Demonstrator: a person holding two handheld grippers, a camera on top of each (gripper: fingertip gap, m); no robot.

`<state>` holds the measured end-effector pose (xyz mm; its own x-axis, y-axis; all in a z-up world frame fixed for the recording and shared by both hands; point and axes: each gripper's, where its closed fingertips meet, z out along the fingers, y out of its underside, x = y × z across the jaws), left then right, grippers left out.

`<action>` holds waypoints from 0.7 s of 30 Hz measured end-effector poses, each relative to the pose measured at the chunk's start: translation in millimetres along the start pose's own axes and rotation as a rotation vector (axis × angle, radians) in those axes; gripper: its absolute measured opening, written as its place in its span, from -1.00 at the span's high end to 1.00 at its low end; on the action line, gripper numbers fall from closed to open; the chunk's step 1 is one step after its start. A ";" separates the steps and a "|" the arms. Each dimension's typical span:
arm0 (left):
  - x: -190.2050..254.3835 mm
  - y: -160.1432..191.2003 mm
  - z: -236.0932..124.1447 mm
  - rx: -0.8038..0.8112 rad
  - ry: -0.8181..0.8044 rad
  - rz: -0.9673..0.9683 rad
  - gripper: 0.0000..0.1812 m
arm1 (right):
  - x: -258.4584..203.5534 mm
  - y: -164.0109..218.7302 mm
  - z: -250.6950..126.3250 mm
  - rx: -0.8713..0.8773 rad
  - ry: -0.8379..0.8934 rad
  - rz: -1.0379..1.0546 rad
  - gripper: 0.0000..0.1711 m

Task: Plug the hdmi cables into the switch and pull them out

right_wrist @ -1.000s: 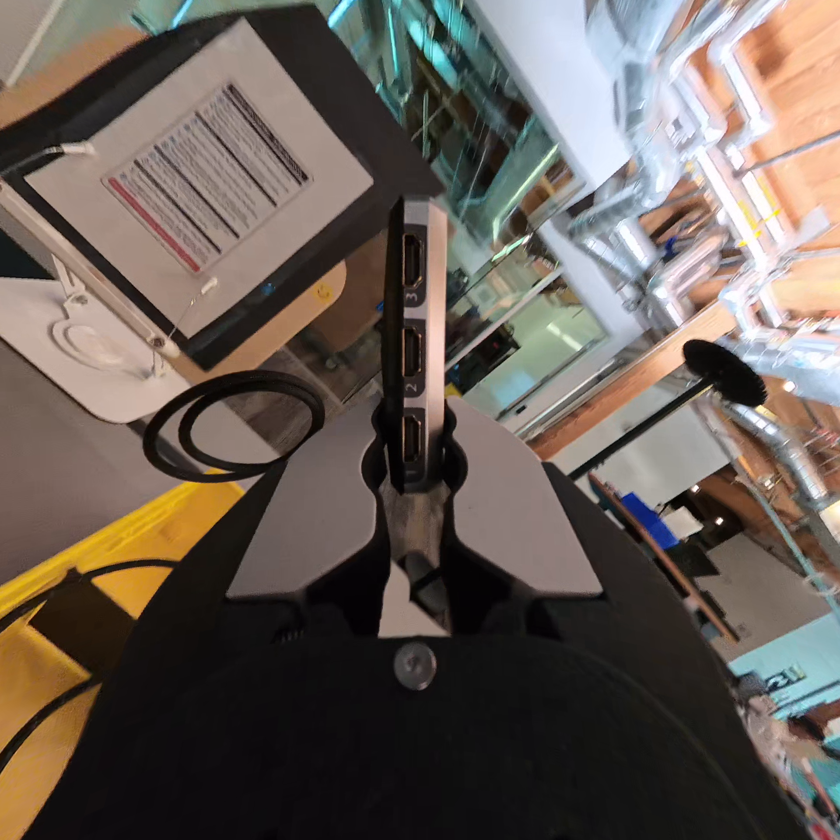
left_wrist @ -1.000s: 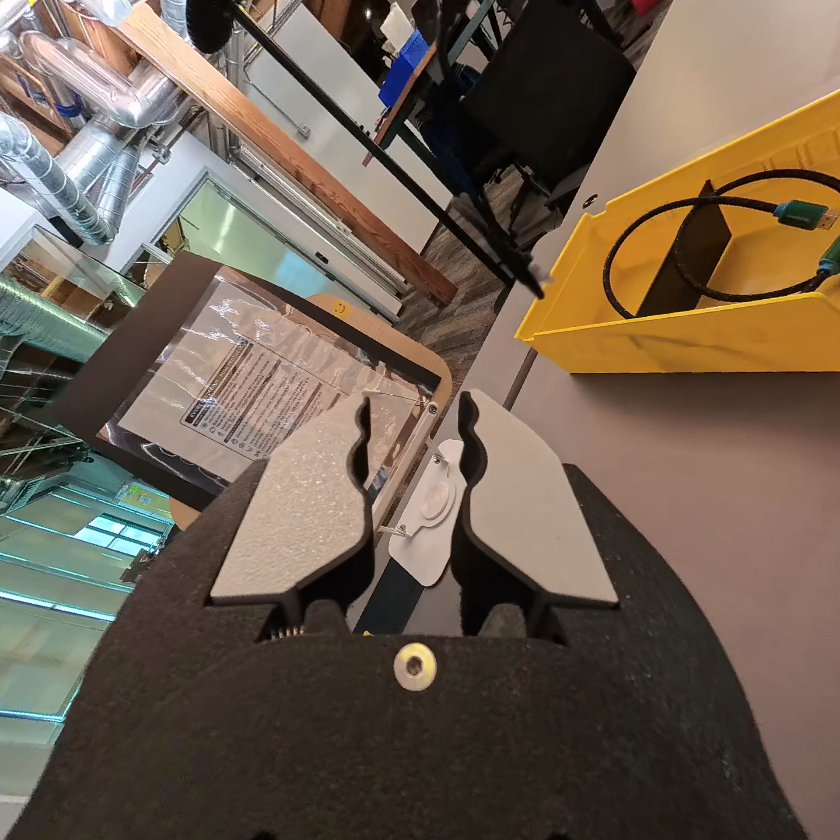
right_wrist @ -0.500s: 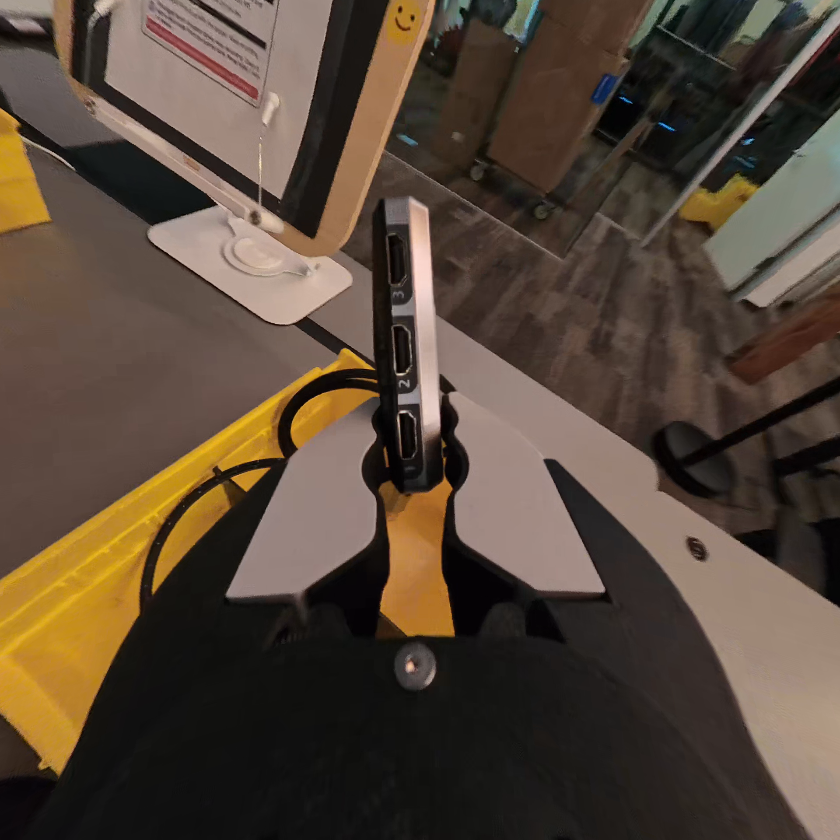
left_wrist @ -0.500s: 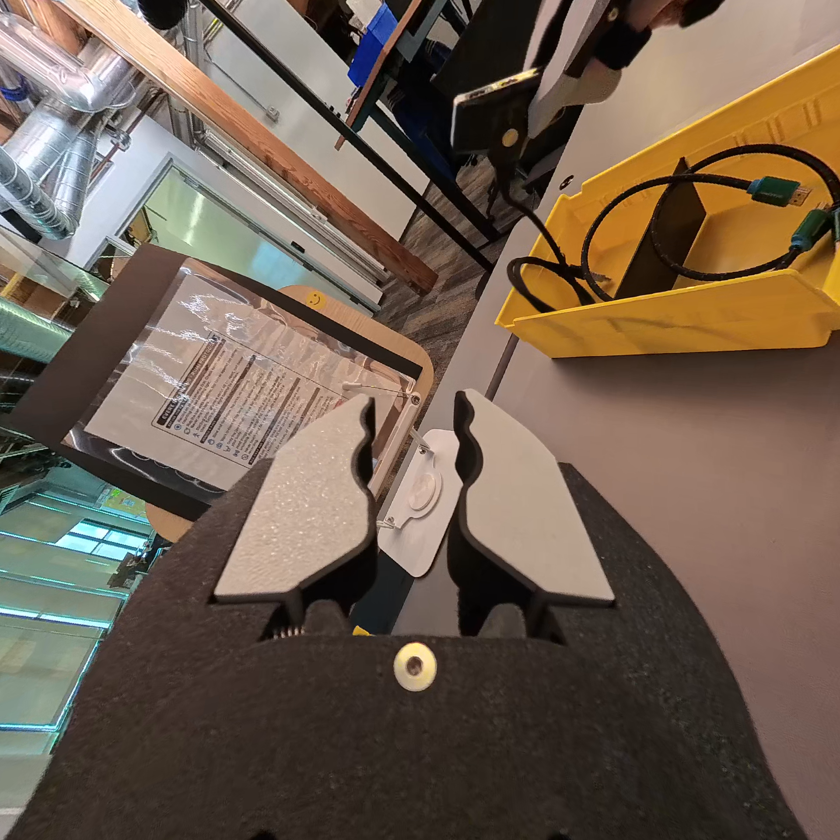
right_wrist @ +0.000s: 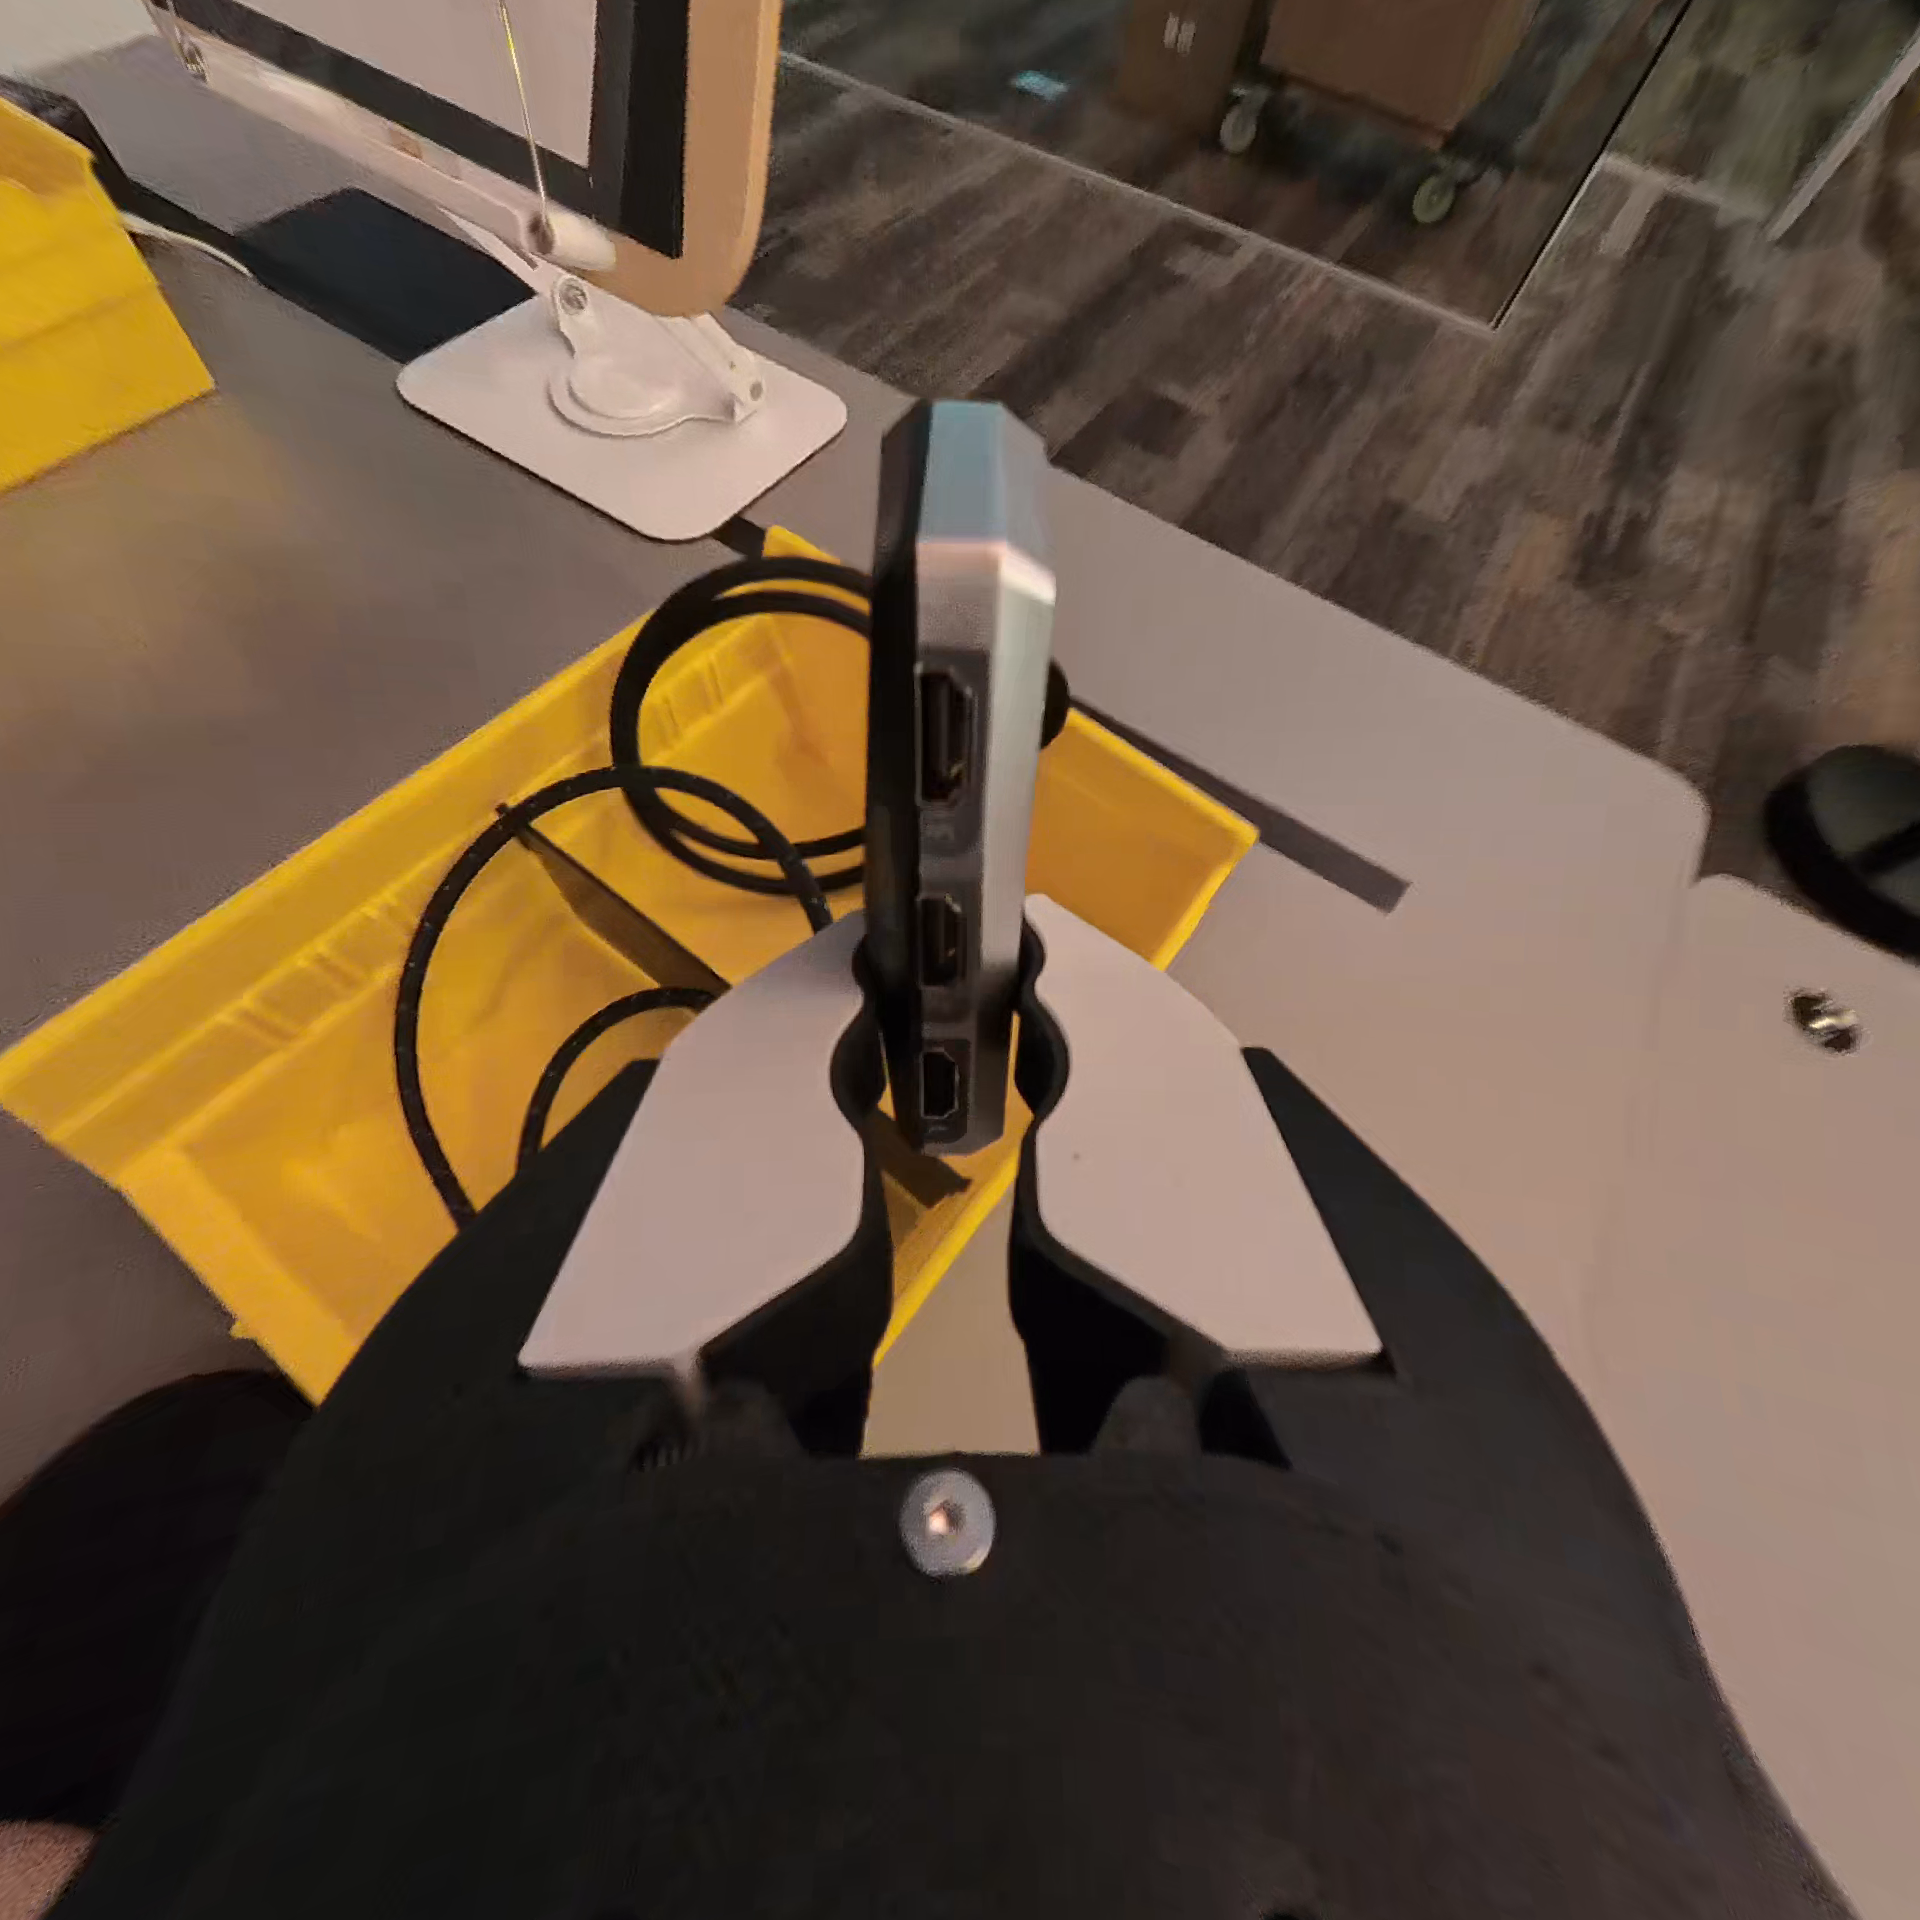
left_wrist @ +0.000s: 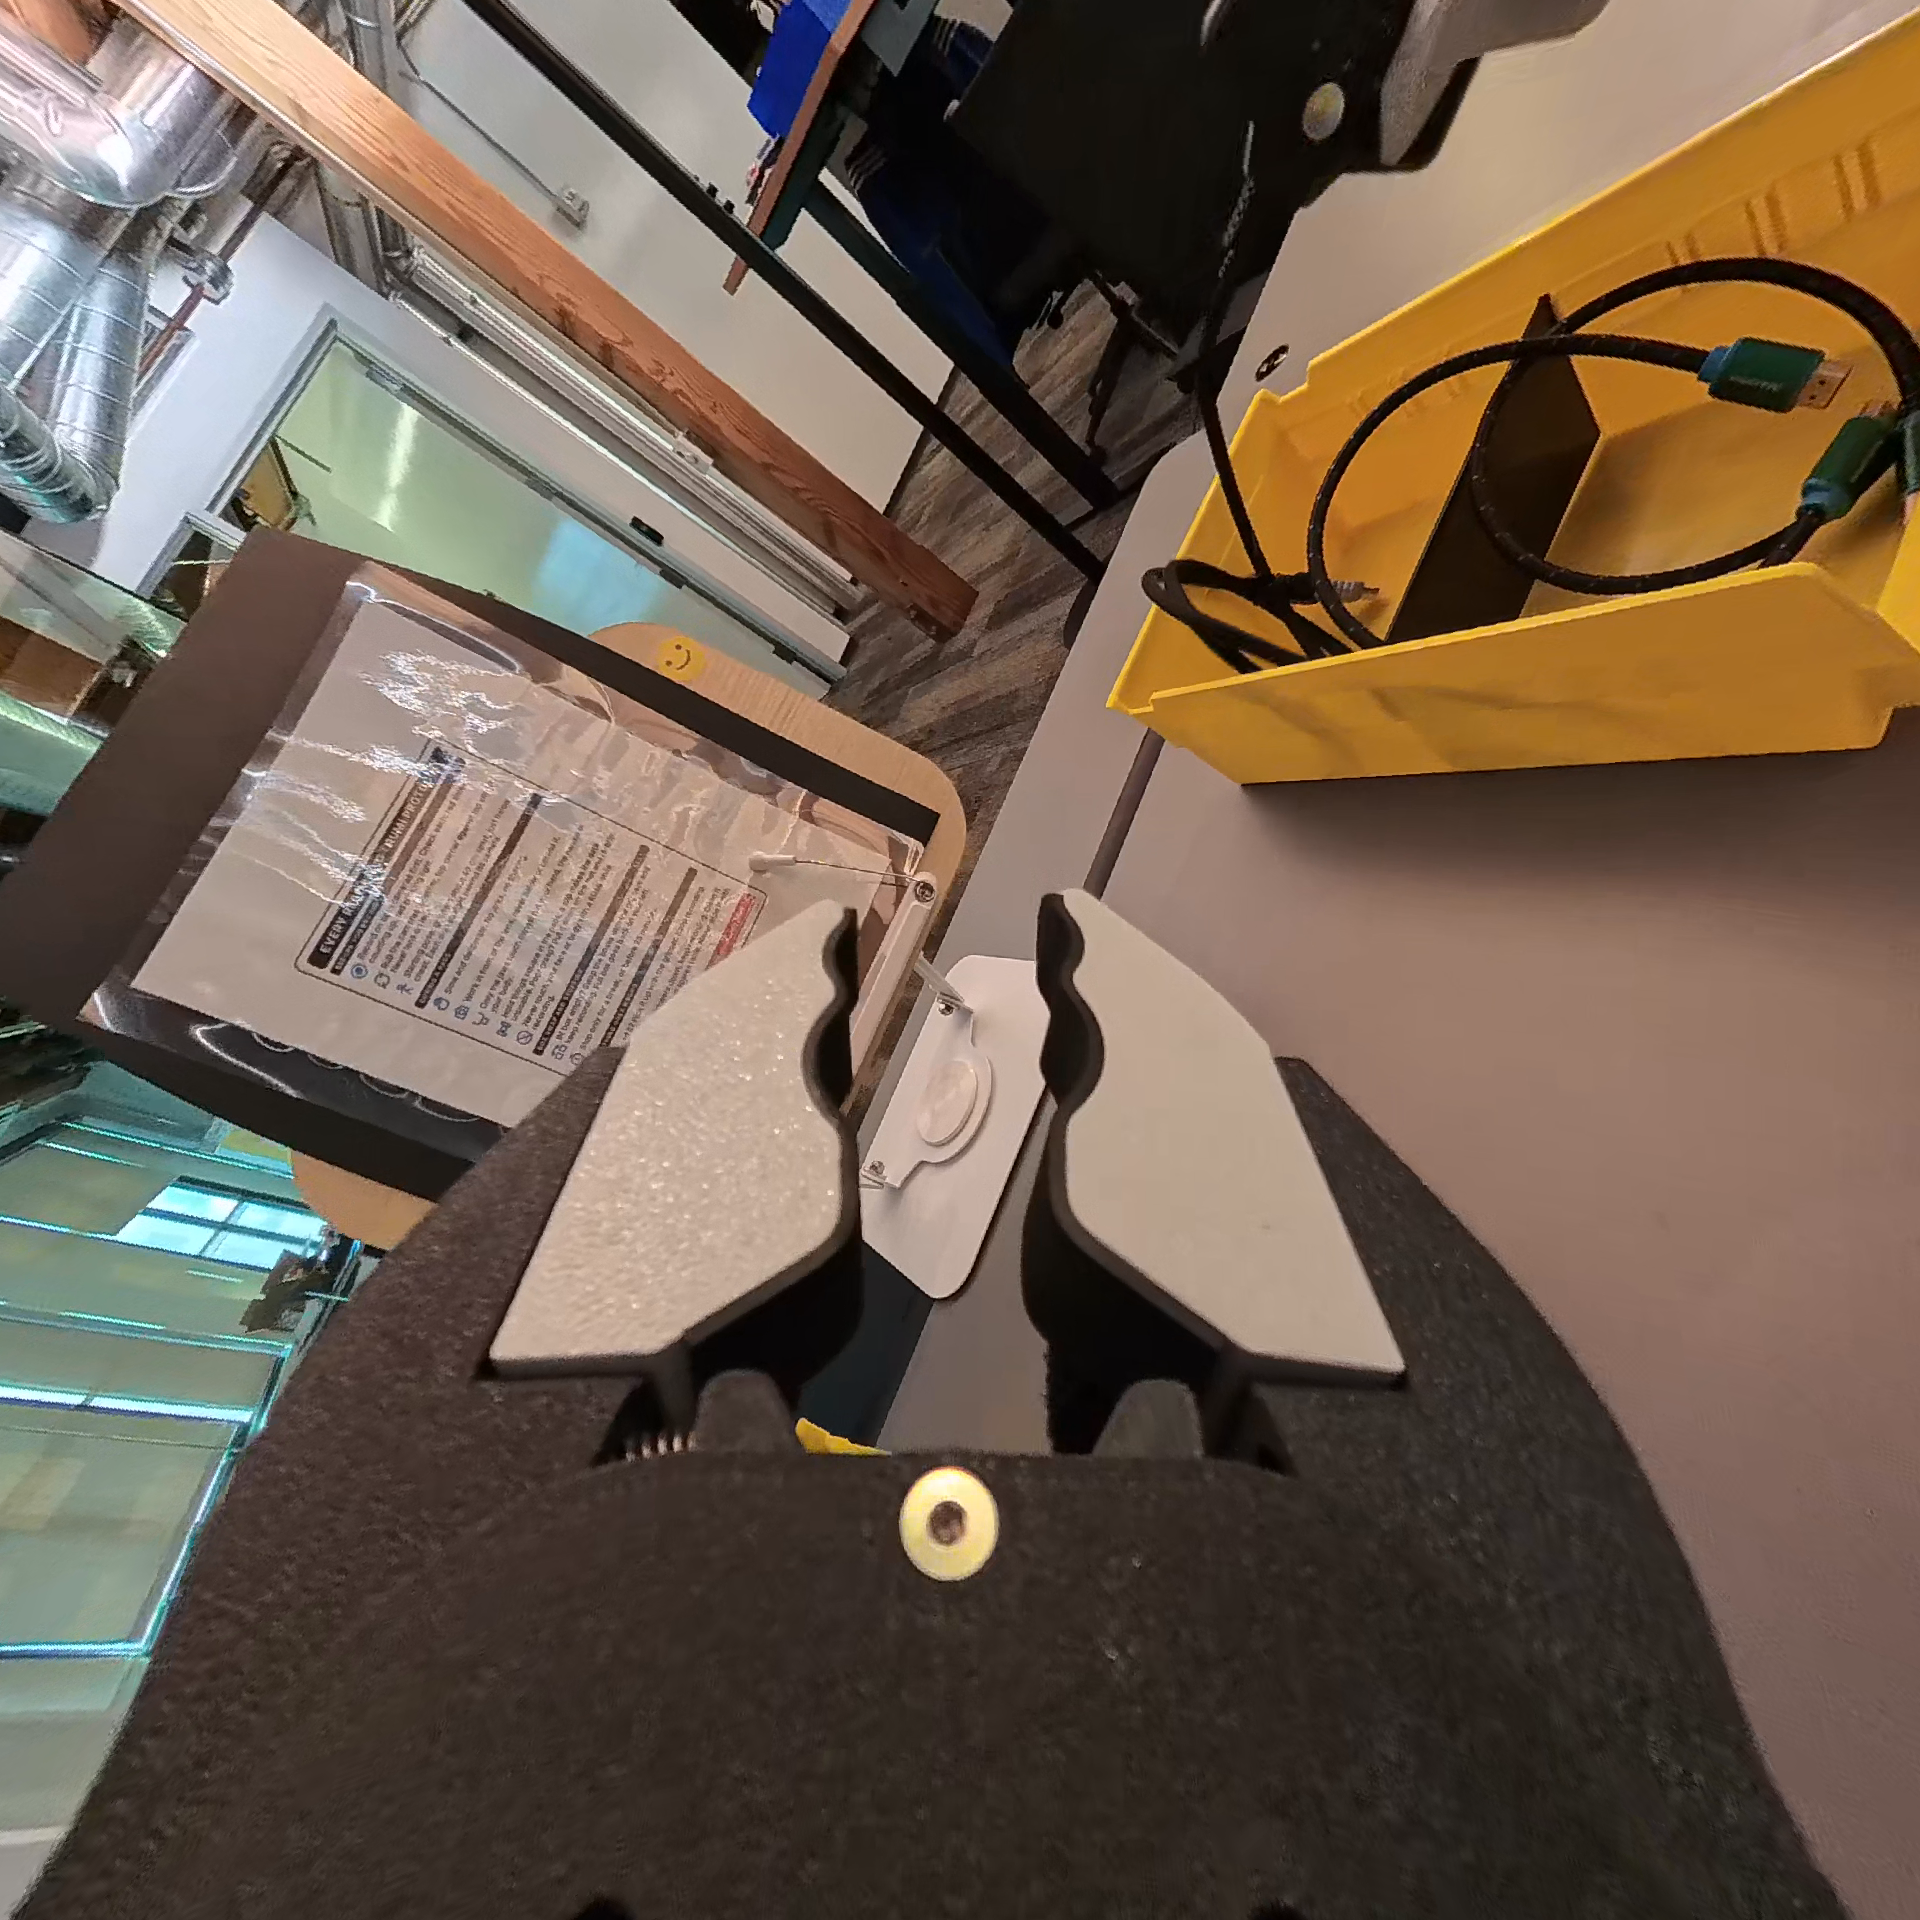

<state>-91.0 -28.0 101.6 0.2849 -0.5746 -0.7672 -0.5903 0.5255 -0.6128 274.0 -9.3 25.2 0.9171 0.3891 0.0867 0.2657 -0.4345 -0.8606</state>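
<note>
Left wrist view: left gripper (left_wrist: 948,1023) with jaws parted, nothing between them; it hangs above the grey table (left_wrist: 1507,1091), aimed at the white stand base (left_wrist: 961,1122) of a framed sheet (left_wrist: 457,873).
Cables: hdmi cables (left_wrist: 1558,436) coiled in the yellow bin (left_wrist: 1455,696), up and to the right of the jaws, well apart; two teal plugs (left_wrist: 1761,376) lie near the bin's right end.
Right wrist view: right gripper (right_wrist: 948,997) clamped on the switch (right_wrist: 961,748) at its lower end — long axis running forward, away from the camera.
Ports: three in a row on the edge facing the camera, all empty.
Position: switch held over the bin.
Key relation: plugs lie to the empty left gripper's right, so my judgement is that it takes a plug — the plug must then align with a port along the switch's narrow edge.
</note>
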 end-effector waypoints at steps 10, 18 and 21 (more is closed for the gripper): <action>4.3 6.1 5.0 -0.029 0.022 -0.002 0.64 | 0.1 1.3 3.2 -0.055 0.030 0.057 0.61; -9.0 29.6 29.2 -0.108 -0.086 -0.072 0.67 | -4.3 11.3 16.7 -0.114 -0.018 0.102 0.63; -16.0 44.2 37.3 -0.146 -0.126 -0.140 0.67 | -6.9 31.3 23.1 -0.216 -0.047 0.169 0.63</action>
<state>-93.4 27.8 79.7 0.4586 -0.5475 -0.6999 -0.6389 0.3443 -0.6879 269.2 -6.8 -13.9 0.9403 0.3316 -0.0764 0.1722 -0.6573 -0.7337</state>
